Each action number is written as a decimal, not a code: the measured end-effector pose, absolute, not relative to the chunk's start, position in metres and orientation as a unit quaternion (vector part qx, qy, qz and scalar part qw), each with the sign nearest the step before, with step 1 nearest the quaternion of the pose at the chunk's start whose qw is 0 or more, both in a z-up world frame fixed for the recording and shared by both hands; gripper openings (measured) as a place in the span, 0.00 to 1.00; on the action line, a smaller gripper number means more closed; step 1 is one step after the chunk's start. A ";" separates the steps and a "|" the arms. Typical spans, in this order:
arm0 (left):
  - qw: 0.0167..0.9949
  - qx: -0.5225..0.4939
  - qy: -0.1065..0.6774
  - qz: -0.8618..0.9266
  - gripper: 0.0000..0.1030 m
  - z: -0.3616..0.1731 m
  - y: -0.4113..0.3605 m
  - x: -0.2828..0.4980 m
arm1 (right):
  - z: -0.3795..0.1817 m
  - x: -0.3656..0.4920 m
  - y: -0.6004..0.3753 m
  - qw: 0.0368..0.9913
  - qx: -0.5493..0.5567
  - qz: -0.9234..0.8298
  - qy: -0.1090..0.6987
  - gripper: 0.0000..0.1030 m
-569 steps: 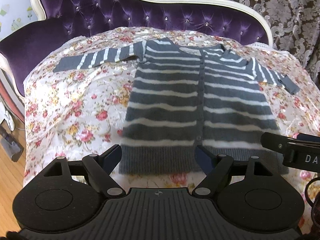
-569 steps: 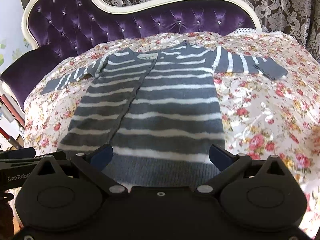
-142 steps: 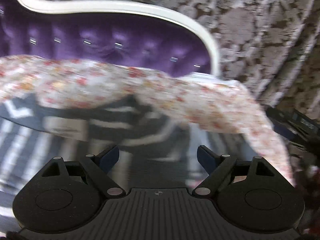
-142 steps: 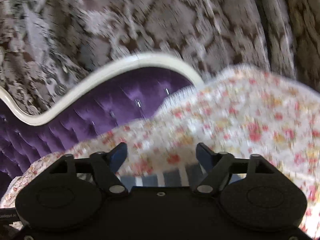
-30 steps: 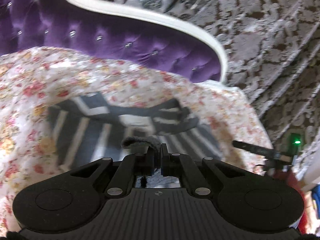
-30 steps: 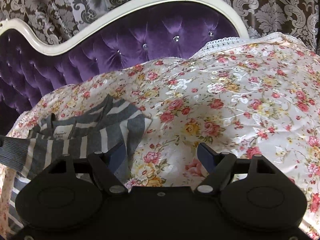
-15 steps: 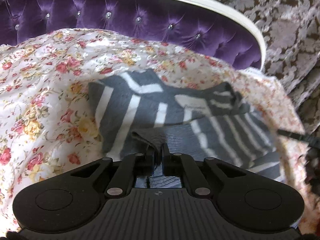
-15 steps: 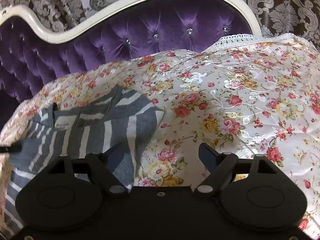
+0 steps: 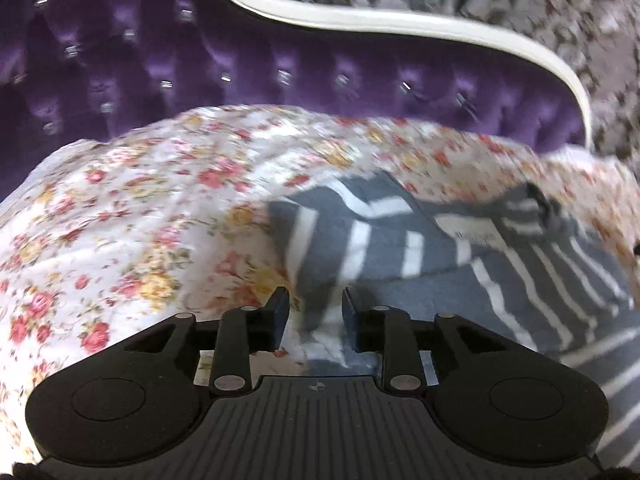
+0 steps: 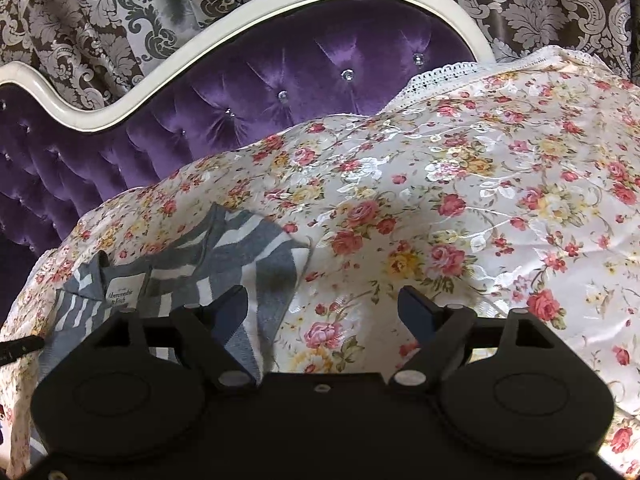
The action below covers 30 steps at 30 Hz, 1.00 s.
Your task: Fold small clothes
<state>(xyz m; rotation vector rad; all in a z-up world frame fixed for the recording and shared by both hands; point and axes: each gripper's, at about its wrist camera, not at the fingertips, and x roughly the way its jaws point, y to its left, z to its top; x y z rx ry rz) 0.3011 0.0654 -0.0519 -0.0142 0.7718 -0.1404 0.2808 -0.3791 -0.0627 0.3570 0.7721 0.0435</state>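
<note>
Cardigan (image 9: 440, 264) edge between just-opening left hand-held gripper (image 9: 314, 312), right hand-held gripper (image 10: 322, 304) wide apart over bare bedspread (image 10: 460, 200)

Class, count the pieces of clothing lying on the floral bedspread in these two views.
1: a grey-and-white striped cardigan, folded, lying on the floral bedspread near the purple headboard. Anything beyond the frame edges would be hidden.

Left view motion-blurred, right sharp; edges bowed.
</note>
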 end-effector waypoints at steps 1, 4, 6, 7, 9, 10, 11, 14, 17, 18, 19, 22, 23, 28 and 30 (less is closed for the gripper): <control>0.928 -0.011 0.368 -0.061 0.32 -0.049 0.066 0.299 | -0.063 0.281 -0.378 0.911 0.172 0.022 0.375 0.82; 0.936 -0.004 0.346 -0.069 0.40 -0.041 0.053 0.293 | -0.064 0.282 -0.377 0.911 0.173 0.022 0.374 0.84; 0.935 0.003 0.343 -0.086 0.46 -0.041 0.039 0.293 | -0.065 0.283 -0.376 0.911 0.175 0.021 0.373 0.85; 0.933 0.006 0.346 -0.098 0.49 -0.042 0.031 0.293 | -0.065 0.284 -0.376 0.911 0.177 0.020 0.371 0.85; 0.928 0.011 0.354 -0.112 0.49 -0.051 0.017 0.297 | -0.067 0.285 -0.376 0.911 0.182 0.018 0.370 0.85; 0.926 0.014 0.359 -0.116 0.49 -0.056 0.011 0.299 | -0.068 0.285 -0.376 0.910 0.184 0.018 0.371 0.85; 0.923 0.020 0.366 -0.119 0.50 -0.062 0.006 0.301 | -0.069 0.286 -0.375 0.909 0.186 0.019 0.373 0.85; 0.924 0.069 0.359 -0.113 0.56 -0.080 -0.008 0.298 | -0.073 0.288 -0.376 0.905 0.193 0.023 0.378 0.84; 0.927 0.092 0.347 -0.108 0.57 -0.085 -0.012 0.294 | -0.078 0.291 -0.383 0.898 0.229 0.033 0.376 0.69; 0.927 0.080 0.349 -0.107 0.57 -0.085 -0.009 0.294 | -0.080 0.292 -0.387 0.893 0.248 0.036 0.374 0.60; 0.928 0.076 0.349 -0.107 0.57 -0.085 -0.007 0.293 | -0.084 0.293 -0.390 0.887 0.268 0.041 0.373 0.57; 0.928 0.085 0.345 -0.112 0.57 -0.086 -0.008 0.290 | -0.091 0.296 -0.393 0.877 0.295 0.045 0.375 0.53; 0.928 0.084 0.344 -0.112 0.57 -0.086 -0.009 0.290 | -0.092 0.296 -0.393 0.878 0.295 0.045 0.375 0.53; 0.928 0.083 0.345 -0.110 0.57 -0.088 -0.010 0.292 | -0.094 0.298 -0.388 0.877 0.301 0.063 0.368 0.53; 0.929 0.082 0.344 -0.110 0.57 -0.088 -0.010 0.292 | -0.096 0.301 -0.385 0.874 0.310 0.073 0.368 0.53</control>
